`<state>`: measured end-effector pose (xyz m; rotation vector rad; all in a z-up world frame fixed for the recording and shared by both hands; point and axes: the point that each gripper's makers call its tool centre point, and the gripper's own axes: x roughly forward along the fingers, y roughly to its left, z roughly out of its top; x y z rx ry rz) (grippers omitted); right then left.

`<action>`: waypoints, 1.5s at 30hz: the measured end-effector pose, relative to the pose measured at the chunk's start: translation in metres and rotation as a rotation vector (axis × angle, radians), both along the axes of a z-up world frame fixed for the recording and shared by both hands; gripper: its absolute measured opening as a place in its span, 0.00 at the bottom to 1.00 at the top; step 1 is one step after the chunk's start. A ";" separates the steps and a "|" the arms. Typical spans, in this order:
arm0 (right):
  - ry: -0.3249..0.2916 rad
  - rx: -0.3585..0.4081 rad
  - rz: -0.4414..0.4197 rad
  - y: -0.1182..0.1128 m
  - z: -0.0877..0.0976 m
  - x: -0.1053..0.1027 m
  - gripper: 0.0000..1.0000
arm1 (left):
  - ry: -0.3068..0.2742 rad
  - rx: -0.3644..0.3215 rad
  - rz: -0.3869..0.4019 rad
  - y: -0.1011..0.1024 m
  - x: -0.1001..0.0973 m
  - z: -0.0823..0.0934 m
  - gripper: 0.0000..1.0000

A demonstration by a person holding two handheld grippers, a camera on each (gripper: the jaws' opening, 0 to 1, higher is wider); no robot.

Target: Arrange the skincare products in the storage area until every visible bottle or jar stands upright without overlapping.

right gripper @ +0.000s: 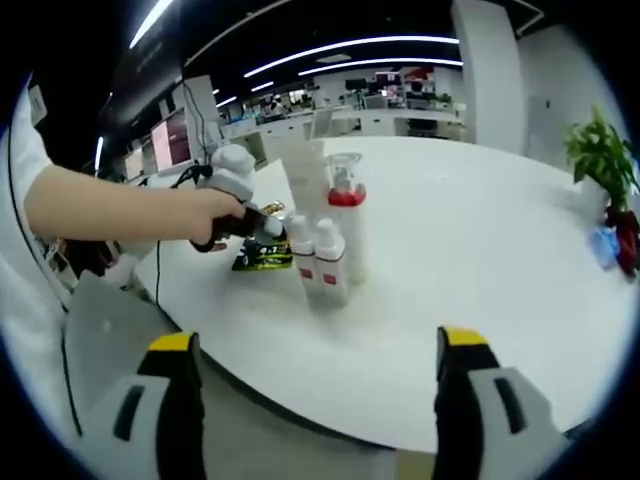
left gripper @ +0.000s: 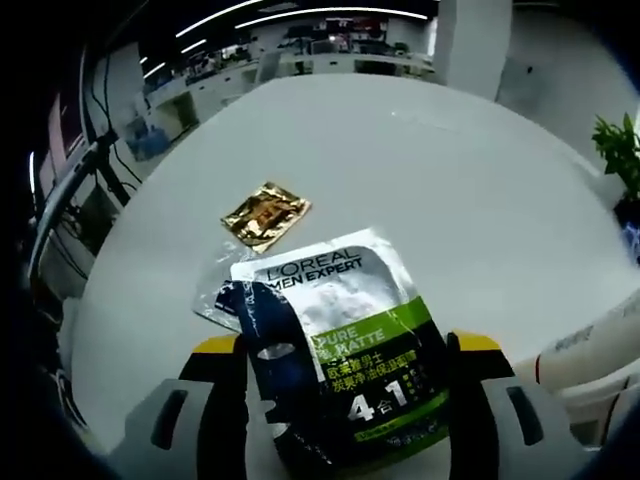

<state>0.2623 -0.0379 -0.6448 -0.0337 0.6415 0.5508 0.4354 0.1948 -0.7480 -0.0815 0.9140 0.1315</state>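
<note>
Left gripper view: at bottom centre the left gripper [left gripper: 345, 375] has its jaws spread wide, a sachet [left gripper: 345, 350] lying flat between them on the white counter [left gripper: 420, 170]; whether they touch it I cannot tell. Above it, left of centre, lies a gold packet [left gripper: 265, 213].

Right gripper view: the right gripper [right gripper: 315, 385] is wide open and empty at the bottom. Beyond, at centre, bottles [right gripper: 325, 245] stand upright together. A hand [right gripper: 215, 215] holds the other gripper just left of them.
</note>
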 end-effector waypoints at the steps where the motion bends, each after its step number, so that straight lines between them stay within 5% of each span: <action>1: 0.000 0.000 0.000 0.000 0.000 0.000 0.98 | -0.001 0.000 -0.002 0.000 0.000 0.000 0.77; 16: -0.010 0.000 -0.005 0.001 0.002 -0.001 0.97 | -0.040 -0.007 -0.073 -0.006 -0.001 0.003 0.61; 22: -0.012 -0.003 -0.002 0.001 0.002 -0.001 0.97 | -0.083 -0.056 -0.083 -0.009 -0.002 0.007 0.42; 24: -0.012 -0.001 -0.002 0.002 0.002 -0.001 0.97 | -0.089 -0.071 -0.078 -0.008 -0.002 0.009 0.27; 25: -0.011 -0.001 -0.001 0.002 0.002 -0.001 0.97 | -0.104 -0.093 -0.142 -0.017 0.000 0.009 0.25; 45: -0.021 0.014 0.025 0.009 0.007 -0.003 0.95 | -0.144 -0.153 -0.206 -0.009 -0.042 0.026 0.18</action>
